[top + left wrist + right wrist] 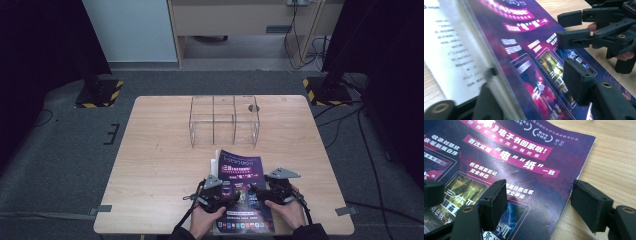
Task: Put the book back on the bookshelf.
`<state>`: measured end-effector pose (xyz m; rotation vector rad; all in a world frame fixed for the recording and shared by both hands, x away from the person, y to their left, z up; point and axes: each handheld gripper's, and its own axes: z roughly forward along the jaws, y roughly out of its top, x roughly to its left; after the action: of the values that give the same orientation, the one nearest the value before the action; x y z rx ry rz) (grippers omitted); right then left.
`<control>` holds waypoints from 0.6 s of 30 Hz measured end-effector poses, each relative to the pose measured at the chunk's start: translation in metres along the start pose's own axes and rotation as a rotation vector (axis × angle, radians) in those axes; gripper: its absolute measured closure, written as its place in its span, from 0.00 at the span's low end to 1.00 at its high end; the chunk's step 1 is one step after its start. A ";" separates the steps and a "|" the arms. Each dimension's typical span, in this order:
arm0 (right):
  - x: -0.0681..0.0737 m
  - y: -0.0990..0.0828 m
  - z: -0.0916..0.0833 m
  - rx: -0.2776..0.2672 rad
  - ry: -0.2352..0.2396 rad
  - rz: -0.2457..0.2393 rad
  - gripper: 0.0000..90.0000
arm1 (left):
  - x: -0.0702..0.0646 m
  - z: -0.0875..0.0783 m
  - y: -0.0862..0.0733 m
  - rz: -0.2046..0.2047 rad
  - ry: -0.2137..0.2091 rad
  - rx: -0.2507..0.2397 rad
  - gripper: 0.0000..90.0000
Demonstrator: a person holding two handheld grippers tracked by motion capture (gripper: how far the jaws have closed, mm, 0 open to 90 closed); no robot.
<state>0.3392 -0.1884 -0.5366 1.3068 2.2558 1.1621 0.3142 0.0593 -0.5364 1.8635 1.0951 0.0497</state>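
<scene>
At the near edge of the tabletop [160, 150], a purple magazine [241, 190] is lying flat, with its left-hand cover page lifting away from the pages beneath. Left gripper [216, 192] is working at that left edge: in the left gripper view its fingers [577, 81] are standing partly apart, one finger resting over the printed purple cover and the other sitting on the far side of the raised page edge, so the lifted page is passing between them; whether the pads are pressing on the page cannot be told. Right gripper [272, 190] is sitting at the magazine's right edge. In the right gripper view its fingers [495, 202] are standing wide apart, one hovering above the purple cover and the other above bare wood just beside the magazine's edge, gripping nothing. A hand is wrapping each gripper body from below in the high view. Farther back on the tabletop, well apart from the magazine, a clear acrylic organiser [224, 120] with several compartments is standing upright.
</scene>
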 end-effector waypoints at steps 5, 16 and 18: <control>0.000 0.000 0.000 0.000 0.000 0.000 0.32 | 0.002 -0.002 0.002 -0.018 0.007 0.008 0.64; -0.002 0.000 -0.001 -0.002 0.013 0.016 0.31 | 0.000 -0.010 0.010 -0.042 0.003 0.003 0.81; -0.002 -0.001 -0.002 -0.004 0.016 0.018 0.29 | -0.001 -0.011 0.010 -0.044 0.004 0.000 0.83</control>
<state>0.3392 -0.1915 -0.5365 1.3229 2.2563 1.1869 0.3152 0.0651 -0.5223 1.8395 1.1387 0.0282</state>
